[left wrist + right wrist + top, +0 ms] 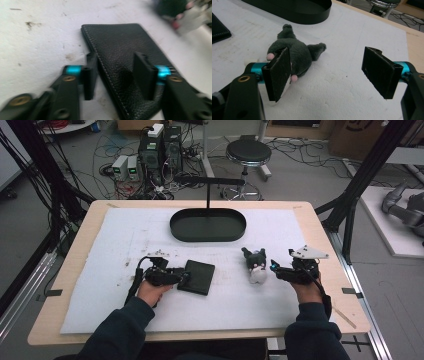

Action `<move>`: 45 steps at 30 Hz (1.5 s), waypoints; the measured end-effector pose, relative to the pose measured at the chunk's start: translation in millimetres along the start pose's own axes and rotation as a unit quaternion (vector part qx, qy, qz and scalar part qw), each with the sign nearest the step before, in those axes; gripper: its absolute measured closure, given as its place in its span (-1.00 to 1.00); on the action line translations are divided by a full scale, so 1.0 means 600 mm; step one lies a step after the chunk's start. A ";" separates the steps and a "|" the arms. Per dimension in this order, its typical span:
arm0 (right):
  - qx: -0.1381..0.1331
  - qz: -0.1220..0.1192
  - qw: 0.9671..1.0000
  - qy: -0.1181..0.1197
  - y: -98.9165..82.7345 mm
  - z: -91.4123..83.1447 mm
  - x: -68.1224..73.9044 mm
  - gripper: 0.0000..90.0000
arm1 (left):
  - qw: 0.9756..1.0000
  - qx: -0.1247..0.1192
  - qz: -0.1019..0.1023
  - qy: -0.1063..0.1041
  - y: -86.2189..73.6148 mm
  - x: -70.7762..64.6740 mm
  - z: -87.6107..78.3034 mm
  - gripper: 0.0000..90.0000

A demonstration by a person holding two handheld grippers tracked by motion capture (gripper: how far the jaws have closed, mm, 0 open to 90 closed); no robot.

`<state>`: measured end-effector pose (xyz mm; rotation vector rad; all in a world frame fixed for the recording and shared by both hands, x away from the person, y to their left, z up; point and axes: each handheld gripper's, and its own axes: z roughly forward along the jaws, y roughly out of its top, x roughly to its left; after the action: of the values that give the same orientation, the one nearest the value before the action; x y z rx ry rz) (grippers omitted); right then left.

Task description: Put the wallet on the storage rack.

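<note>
Black pebbled leather is what the left hand-held gripper [115,75] works on: a flat wallet [127,62] lying on the white foam sheet [120,240] that covers the desk, left of centre and well short of the black oval tray [208,225] at the far side. Its jaws stand part open, one on each side of the wallet's near long edge, not yet closed on it, so the pick-up looks barely begun and the lift and any placing remain. To the right, a grey plush toy [294,53] lies on the foam, just past the left-hand jaw of the right hand-held gripper [332,72], which is spread wide and empty with bare foam between its pads.
</note>
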<state>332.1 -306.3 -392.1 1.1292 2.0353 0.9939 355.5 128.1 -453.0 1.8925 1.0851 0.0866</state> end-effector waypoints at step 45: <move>-0.002 0.005 1.000 -0.003 0.001 -0.004 -0.004 -0.46 | 0.994 -0.114 0.001 -0.002 0.053 0.028 -0.136 0.95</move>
<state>331.4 -308.9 -390.1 1.1414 2.0233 0.9974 348.7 189.7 -388.9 1.6894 1.0243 0.1991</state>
